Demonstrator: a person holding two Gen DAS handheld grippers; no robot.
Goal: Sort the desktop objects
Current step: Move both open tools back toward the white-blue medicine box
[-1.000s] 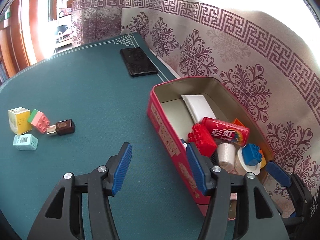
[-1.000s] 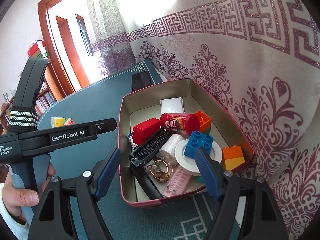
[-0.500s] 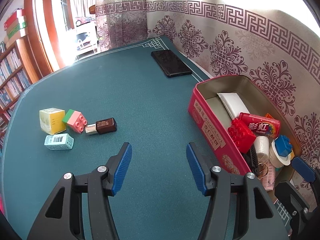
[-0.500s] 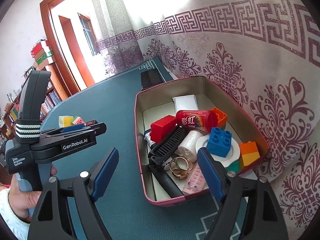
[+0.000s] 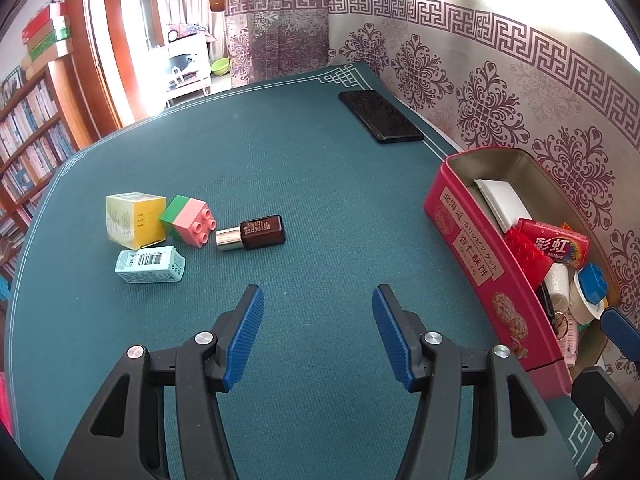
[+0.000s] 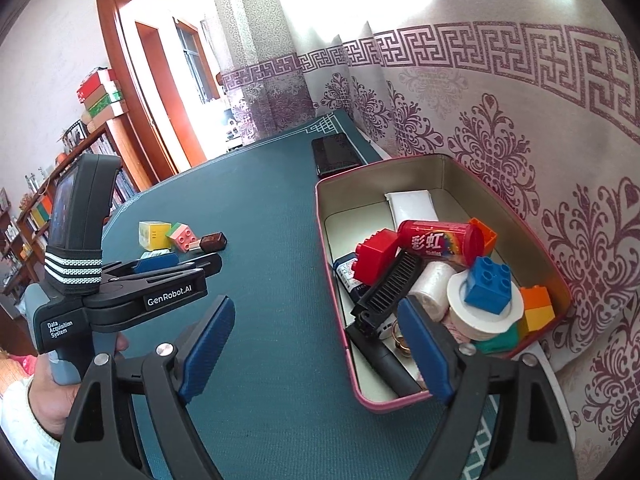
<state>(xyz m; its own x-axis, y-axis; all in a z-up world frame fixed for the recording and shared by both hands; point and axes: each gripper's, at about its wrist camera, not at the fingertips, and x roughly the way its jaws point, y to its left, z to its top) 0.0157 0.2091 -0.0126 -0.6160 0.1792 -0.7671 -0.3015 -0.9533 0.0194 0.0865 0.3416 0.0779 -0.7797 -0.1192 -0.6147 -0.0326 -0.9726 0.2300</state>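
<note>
A red tin box [image 5: 472, 240] [image 6: 340, 300] stands at the table's right, filled with bricks, a candy tube, a comb and other items. To the left lie a yellow box [image 5: 134, 220], a pink-green brick [image 5: 188, 220], a brown bottle [image 5: 256, 233] and a teal box [image 5: 150, 265]; they also show small in the right wrist view, the brown bottle [image 6: 213, 241] among them. My left gripper [image 5: 318, 306] is open and empty above the green table, the bottle ahead to its left. My right gripper [image 6: 314, 316] is open and empty at the tin's near left edge.
A black phone [image 5: 380, 116] [image 6: 334, 154] lies at the far right of the table, next to the patterned curtain [image 5: 500, 92]. Bookshelves [image 5: 28, 128] and a doorway stand beyond the table's left edge.
My left gripper has swung left, away from the tin and toward the loose objects. My right gripper has drawn back and left from over the tin. Both stay open.
</note>
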